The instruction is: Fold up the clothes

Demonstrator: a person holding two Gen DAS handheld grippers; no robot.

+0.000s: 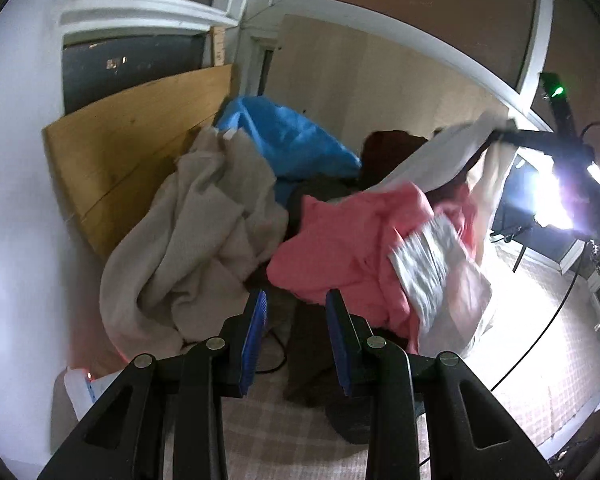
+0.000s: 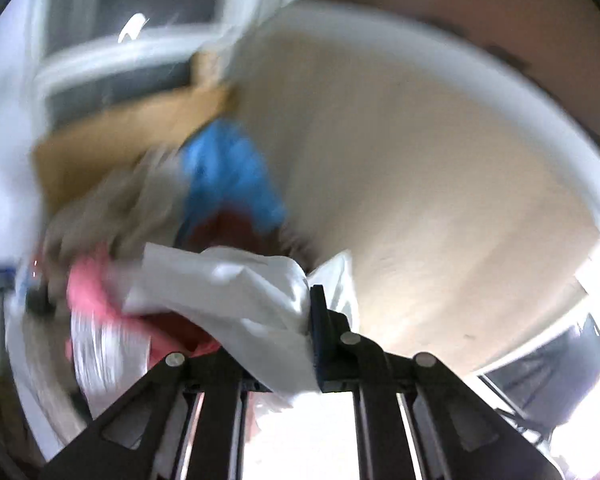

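Note:
A pile of clothes lies ahead in the left wrist view: a beige garment point(image 1: 196, 232), a pink garment point(image 1: 352, 248), a blue one point(image 1: 292, 140) and a dark one behind. My left gripper point(image 1: 296, 316) is open and empty, just short of the pile. My right gripper point(image 1: 500, 134) is at the upper right, shut on a white garment point(image 1: 440, 156) and holding its edge up above the pile. In the blurred right wrist view the white garment point(image 2: 236, 296) fills the space between the fingers and hides the left one; the right gripper point(image 2: 306, 308) holds it.
A wooden board point(image 1: 140, 144) leans on the wall at the left. A striped grey-white cloth point(image 1: 424, 264) lies on the pink garment. A bright lamp point(image 1: 556, 196) and cables are at the right. Checked floor point(image 1: 284, 432) lies below the gripper.

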